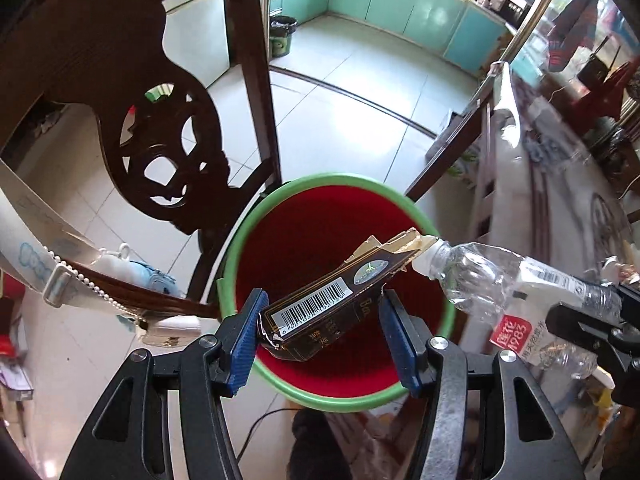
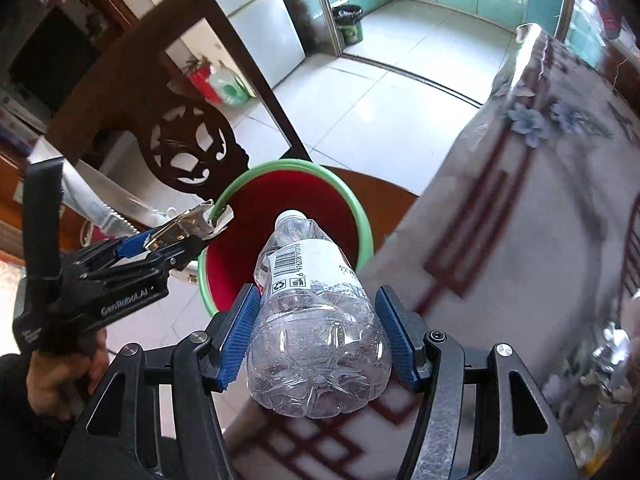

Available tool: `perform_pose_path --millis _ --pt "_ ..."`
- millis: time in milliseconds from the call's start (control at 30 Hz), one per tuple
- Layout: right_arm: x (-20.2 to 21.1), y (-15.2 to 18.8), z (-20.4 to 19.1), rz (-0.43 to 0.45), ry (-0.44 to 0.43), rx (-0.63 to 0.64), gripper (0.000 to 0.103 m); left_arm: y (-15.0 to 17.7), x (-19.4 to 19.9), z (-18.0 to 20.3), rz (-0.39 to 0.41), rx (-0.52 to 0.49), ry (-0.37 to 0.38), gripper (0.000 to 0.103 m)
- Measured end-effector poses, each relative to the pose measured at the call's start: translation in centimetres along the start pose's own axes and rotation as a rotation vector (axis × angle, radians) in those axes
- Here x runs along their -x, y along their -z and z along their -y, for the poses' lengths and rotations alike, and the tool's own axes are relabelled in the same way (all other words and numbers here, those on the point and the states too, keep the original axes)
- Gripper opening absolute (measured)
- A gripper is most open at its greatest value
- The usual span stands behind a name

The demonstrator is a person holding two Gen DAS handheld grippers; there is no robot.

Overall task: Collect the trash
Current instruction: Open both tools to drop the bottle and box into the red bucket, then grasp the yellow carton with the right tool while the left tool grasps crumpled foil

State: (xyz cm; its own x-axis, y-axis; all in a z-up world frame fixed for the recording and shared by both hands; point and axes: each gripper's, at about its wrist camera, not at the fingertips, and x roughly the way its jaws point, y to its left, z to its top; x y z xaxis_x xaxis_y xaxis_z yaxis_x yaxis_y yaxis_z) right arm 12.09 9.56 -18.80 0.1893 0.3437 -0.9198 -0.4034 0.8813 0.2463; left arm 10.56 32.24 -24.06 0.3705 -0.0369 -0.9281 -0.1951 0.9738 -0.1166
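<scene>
My left gripper (image 1: 320, 332) is shut on a torn dark carton with a barcode (image 1: 320, 308) and holds it over the red bin with a green rim (image 1: 236, 232). My right gripper (image 2: 318, 332) is shut on a clear empty plastic bottle (image 2: 312, 320), cap end pointing at the bin (image 2: 352, 196). In the left wrist view the bottle (image 1: 500, 280) comes in from the right, its cap touching the carton's torn end. In the right wrist view the left gripper (image 2: 168, 240) sits at the bin's left rim with the carton's foil edge showing.
A dark carved wooden chair (image 1: 168, 148) stands left of the bin with a white bag strap (image 1: 60, 280) on its seat. A table with a patterned cloth (image 2: 520, 220) is on the right. A second small bin (image 1: 282, 36) stands far off on the tiled floor.
</scene>
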Motion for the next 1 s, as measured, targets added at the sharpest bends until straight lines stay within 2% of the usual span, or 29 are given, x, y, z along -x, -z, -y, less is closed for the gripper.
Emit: perform_pose_path --millis 200,533,667,833,900,1000 --pt "-0.6 -0.5 0.1 -0.002 0.016 -0.037 0.066 -0.1 -0.5 -0.4 0.0 -0.029 -0.014 0.058" --pt "4.4 2.1 1.8 0.075 0.053 -0.079 0.067 -0.6 0.8 1.9 0.037 -0.064 0.003 0.06" --pt "7.7 4.1 2.9 0.133 0.065 -0.1 0.068 -0.3 2.5 4.6 0.07 -0.098 0.039 0.06" --pt "12.0 7.0 5.5 0.193 0.099 -0.132 0.073 0.4 4.9 9.7 0.11 -0.175 0.095 0.06" --pt "13.5 8.4 6.8 0.206 0.121 -0.14 0.073 0.9 6.1 12.4 0.13 -0.218 0.124 0.06" --pt "15.6 11.0 9.6 0.204 0.202 -0.127 0.075 1.9 7.6 16.1 0.143 -0.268 0.176 0.061"
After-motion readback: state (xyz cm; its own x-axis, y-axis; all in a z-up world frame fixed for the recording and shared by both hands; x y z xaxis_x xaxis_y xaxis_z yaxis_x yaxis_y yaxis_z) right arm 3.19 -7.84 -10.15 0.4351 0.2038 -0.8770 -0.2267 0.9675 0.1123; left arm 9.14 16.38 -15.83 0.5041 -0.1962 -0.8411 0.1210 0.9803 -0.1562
